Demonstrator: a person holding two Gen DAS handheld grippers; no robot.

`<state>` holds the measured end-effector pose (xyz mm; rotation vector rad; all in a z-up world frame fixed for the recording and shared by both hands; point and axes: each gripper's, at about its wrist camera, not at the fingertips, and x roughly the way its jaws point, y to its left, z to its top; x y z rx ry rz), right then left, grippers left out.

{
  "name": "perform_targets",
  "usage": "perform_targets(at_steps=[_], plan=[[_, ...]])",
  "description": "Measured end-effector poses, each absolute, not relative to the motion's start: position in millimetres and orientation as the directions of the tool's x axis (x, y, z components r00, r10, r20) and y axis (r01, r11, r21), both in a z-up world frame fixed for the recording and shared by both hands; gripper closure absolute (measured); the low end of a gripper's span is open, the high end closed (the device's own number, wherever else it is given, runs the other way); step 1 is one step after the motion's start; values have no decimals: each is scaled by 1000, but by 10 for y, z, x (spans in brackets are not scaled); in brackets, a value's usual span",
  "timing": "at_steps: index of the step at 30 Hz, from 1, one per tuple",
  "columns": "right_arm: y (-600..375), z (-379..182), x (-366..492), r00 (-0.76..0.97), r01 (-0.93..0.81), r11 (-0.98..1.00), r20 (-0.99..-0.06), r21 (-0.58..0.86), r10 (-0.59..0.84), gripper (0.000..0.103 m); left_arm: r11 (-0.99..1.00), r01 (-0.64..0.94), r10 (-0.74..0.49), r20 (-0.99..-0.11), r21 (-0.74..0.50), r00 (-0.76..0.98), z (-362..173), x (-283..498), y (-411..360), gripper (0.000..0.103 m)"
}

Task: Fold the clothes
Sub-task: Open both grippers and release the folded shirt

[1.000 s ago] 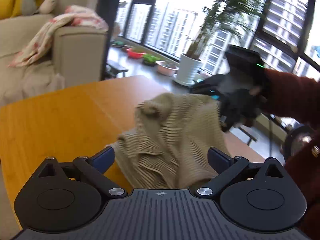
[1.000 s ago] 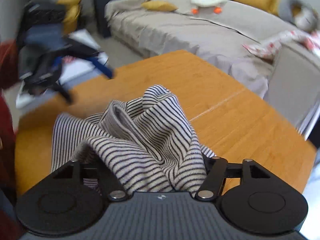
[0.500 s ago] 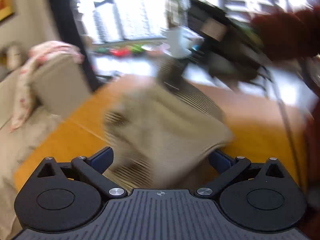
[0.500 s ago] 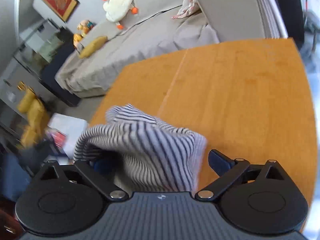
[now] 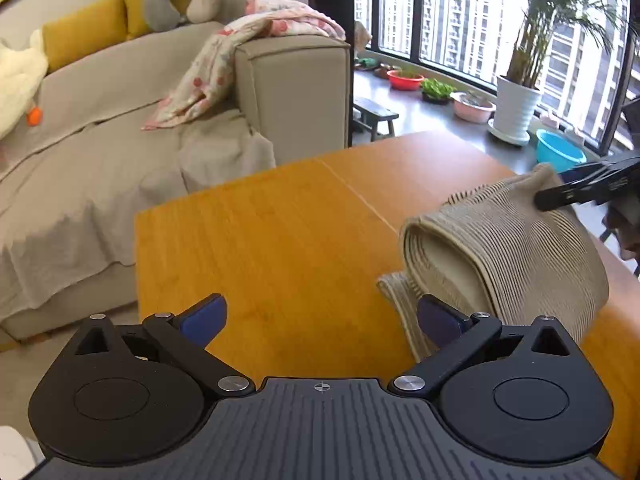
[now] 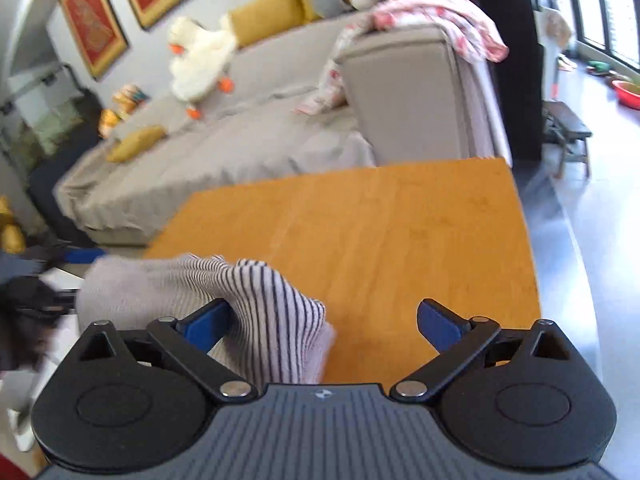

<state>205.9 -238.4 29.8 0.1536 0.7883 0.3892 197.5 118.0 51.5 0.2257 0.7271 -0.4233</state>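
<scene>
1. The left gripper (image 5: 322, 316) has its jaws spread wide, nothing between them; bare wooden table (image 5: 280, 240) runs ahead to its far edge.
2. The striped garment (image 5: 500, 248) lies bunched just right of those jaws.
3. The right gripper (image 6: 322, 320) is also spread; cloth drapes its left finger (image 6: 206, 324), possibly only resting.

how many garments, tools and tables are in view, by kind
garment: 1
tools, left tool and right tool: 2
table: 1
total: 4
</scene>
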Motion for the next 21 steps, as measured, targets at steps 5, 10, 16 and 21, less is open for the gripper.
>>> perform_targets(at_steps=[5,10,16,21], plan=[[-2244,75,2076,666,-261,948,-678,181,313,0,799,596,-517,-594,-78,616,893,1891,1189,0],[-2305,179,1917,675,-222,949,-668,222,314,0,650,759,-652,-552,-52,520,942,2017,473,0],[-2496,351,1266,626,-155,874,-638,461,448,0,671,736,-582,-680,-92,446,256,2563,-25,0],[-2511,-53,903,491,45,705,-630,707,601,0,705,627,-637,-686,-332,352,-106,2946,139,0]])
